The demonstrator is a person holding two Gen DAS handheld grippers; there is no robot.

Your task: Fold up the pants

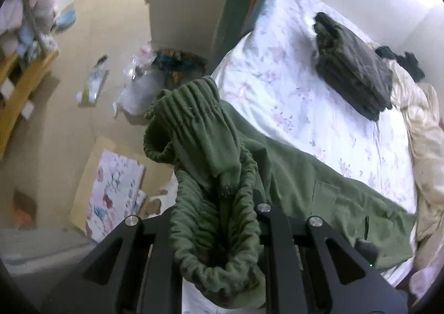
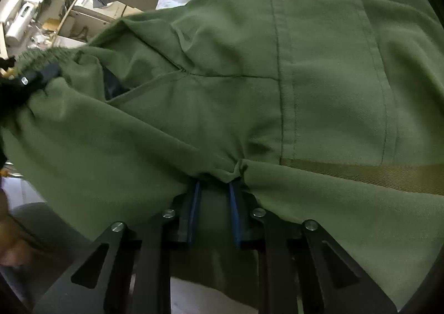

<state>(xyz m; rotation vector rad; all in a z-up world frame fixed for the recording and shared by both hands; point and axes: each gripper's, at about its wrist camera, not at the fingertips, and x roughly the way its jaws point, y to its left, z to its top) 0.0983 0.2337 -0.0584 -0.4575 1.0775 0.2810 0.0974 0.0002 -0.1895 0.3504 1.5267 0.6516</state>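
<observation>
The bed (image 1: 291, 97), under a white floral sheet, fills the right of the left-wrist frame, with a folded dark garment (image 1: 352, 64) at upper right. The green pants (image 1: 319, 194) lie across its lower edge — their ribbed waistband (image 1: 194, 119) bunched at centre, clamped in the closed left gripper (image 1: 222, 230). The right gripper (image 2: 215, 183) pinches a fold of the pants — lower centre of its frame.

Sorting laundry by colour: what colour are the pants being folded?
Olive green, plain; the pants show best in the right wrist view.
</observation>
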